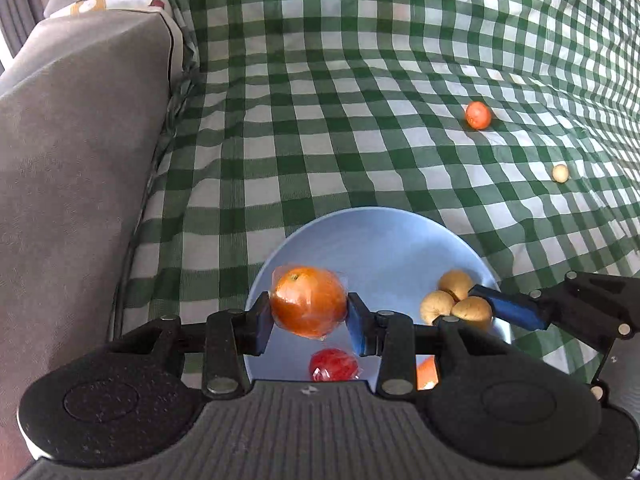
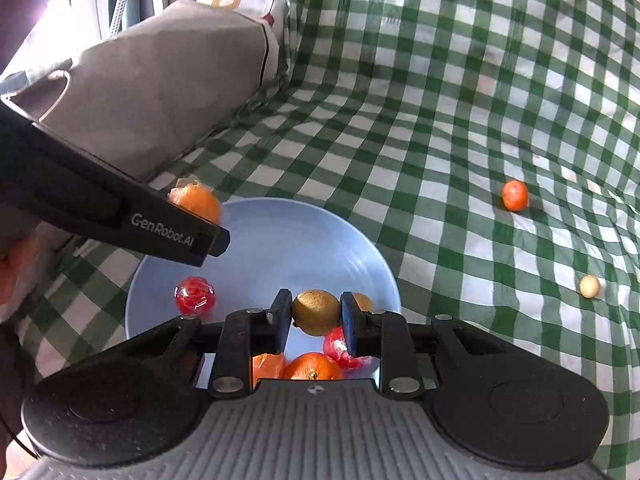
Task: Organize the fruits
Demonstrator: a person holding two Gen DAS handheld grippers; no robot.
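Both loads hang above the blue bowl [image 1: 380,236]. The left tongs [image 1: 308,316] barely pinch a wrapped orange [image 1: 308,306]; slick film could let it fall askew. The right tongs [image 2: 314,314] clench a brown fruit [image 2: 316,312] firmly.

Left tool [image 1: 308,320] grips wrapped orange [image 1: 308,306] over blue bowl [image 1: 360,240].
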